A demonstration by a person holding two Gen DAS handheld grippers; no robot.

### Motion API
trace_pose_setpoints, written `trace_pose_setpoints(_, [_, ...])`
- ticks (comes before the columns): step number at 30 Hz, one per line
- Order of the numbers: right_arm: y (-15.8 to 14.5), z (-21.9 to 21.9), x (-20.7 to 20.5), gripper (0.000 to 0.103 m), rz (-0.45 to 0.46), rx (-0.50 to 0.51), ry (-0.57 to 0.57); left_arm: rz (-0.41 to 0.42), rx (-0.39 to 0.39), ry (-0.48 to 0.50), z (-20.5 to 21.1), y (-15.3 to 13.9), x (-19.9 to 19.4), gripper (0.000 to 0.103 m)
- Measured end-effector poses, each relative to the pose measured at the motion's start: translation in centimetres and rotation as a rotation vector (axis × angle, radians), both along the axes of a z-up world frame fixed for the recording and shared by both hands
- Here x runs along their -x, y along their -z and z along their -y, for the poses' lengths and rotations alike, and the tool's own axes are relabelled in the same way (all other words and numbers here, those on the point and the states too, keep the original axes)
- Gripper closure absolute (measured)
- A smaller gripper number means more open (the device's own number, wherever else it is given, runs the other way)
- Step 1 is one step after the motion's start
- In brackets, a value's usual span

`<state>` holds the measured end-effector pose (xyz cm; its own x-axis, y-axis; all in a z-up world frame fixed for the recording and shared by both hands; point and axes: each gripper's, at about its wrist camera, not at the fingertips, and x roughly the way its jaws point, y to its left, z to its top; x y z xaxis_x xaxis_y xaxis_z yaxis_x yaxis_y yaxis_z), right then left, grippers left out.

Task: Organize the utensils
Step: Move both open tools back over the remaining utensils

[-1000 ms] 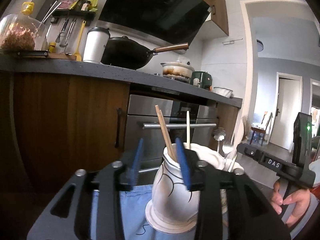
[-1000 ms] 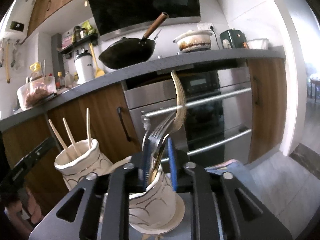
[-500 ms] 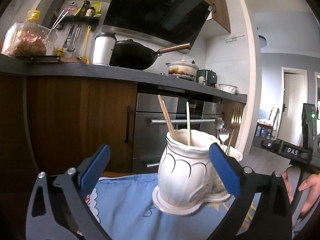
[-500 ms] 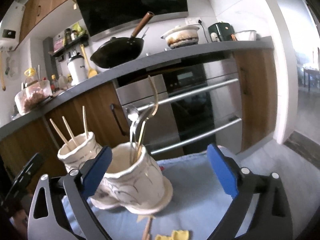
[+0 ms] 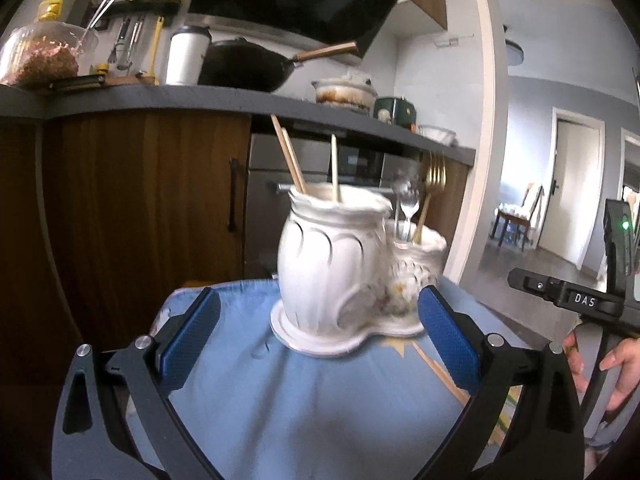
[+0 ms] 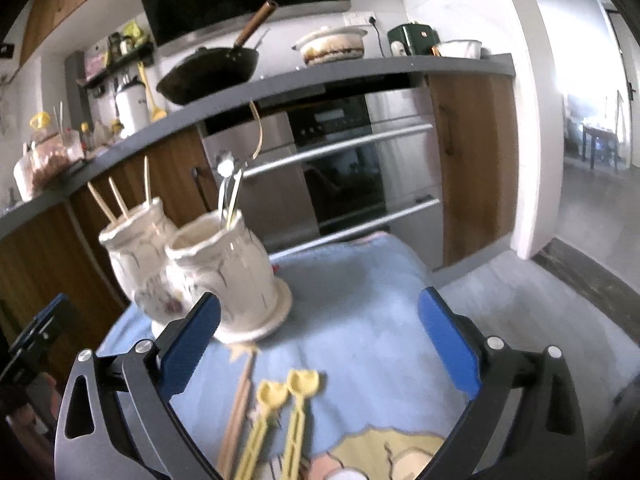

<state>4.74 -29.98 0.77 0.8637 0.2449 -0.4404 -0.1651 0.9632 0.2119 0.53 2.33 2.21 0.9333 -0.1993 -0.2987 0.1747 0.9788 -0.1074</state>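
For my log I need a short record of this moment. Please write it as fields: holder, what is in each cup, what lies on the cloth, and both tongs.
holder: white double ceramic holder, upright on blue cloth
left cup: three chopsticks
right cup: gold fork, silver utensils
on cloth: two yellow utensils, wooden chopsticks
left tongs: open, empty
right tongs: open, empty

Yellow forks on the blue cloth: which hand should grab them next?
Probably the right. The right gripper is open, empty, with the yellow forks lying just below its fingers. The left gripper, also open, faces the white holder; no forks show there.
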Motion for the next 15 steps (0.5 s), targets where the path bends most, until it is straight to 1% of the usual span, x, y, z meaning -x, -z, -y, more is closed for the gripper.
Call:
trace_pose_setpoints(3, [0.6,-0.4,0.7,0.005,-0.028,0.051,-0.013,-0.025,-0.002,0.015,0.4,0.5,0.5,0.006])
trace_pose_setpoints(6, [1.5,-1.1,1.3,0.005,-0.066,0.107,-0.030,-0.083,0.000,0.033,1.0,1.4,0.7,0.006])
trace_pose_setpoints(9, [2.7,-1.5,1.6,0.005,-0.110,0.151,-0.045,-0.128,-0.028,0.035,1.6,2.3,0.7,0.006])
trace_pose_setpoints(11, [3.2,-1.7,1.7,0.005,-0.135,0.169,-0.050,-0.161,-0.064,0.033,2.2,2.9,0.6,0.006])
trace_pose_setpoints(15, [4.3,-1.9,1.8,0.005,-0.182,0.189,-0.067,-0.194,-0.071,0.027,2.2,3.4,0.4,0.006])
